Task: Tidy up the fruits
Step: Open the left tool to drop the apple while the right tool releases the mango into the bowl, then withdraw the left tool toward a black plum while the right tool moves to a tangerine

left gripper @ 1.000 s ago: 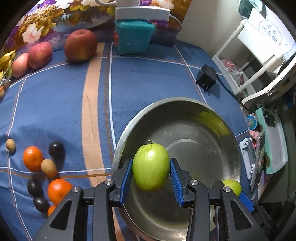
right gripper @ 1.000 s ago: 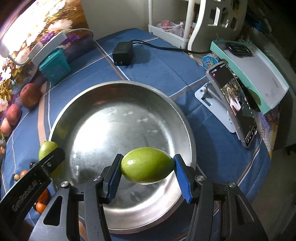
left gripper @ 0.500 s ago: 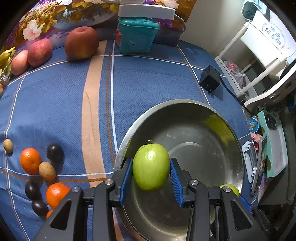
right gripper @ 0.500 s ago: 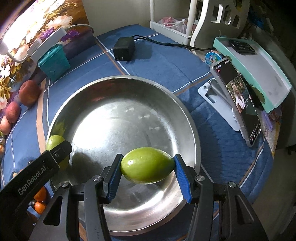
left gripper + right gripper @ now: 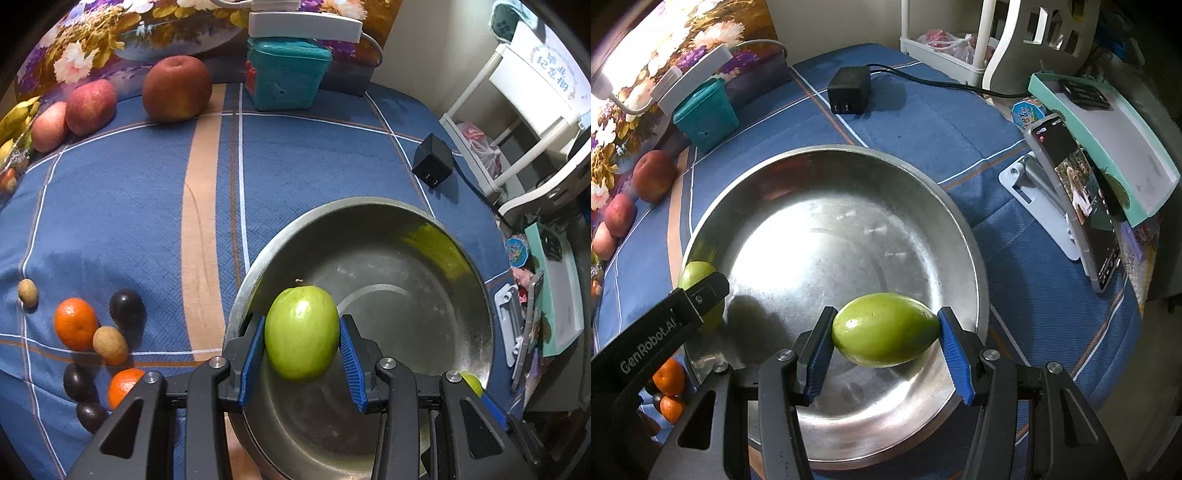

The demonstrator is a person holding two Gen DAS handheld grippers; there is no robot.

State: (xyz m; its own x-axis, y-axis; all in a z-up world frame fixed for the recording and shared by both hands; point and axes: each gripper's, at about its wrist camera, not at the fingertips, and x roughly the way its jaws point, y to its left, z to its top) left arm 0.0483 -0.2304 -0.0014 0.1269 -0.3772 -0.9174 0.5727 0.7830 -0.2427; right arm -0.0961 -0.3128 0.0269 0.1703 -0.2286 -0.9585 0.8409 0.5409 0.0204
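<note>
Fruits fill both of your grippers: the left gripper (image 5: 302,354) pinches a round green fruit (image 5: 301,332) between its blue pads, stem end pointing away from you, and your jaws press on its two flanks. It hangs just inside the near-left rim of the steel bowl (image 5: 413,221), clear of the bowl's floor.

Your right gripper (image 5: 885,349) clamps an oval green fruit (image 5: 885,339) end to end, its long axis running straight across from one pad to the other. It sits over the near part of the bowl (image 5: 827,151), above the bare metal.

From the right wrist view you can see your left gripper's finger (image 5: 701,295) reaching in over the bowl's left rim with its fruit (image 5: 694,275) partly hidden behind it.

On the blue cloth of the desk (image 5: 110,206), left of the bowl, lie two oranges (image 5: 75,323), several dark plums (image 5: 126,308) and small brownish fruits (image 5: 110,345), close together. Red apples (image 5: 176,88) stand at the far edge beside a teal box (image 5: 286,74). A black charger (image 5: 432,165) lies beyond the bowl.
</note>
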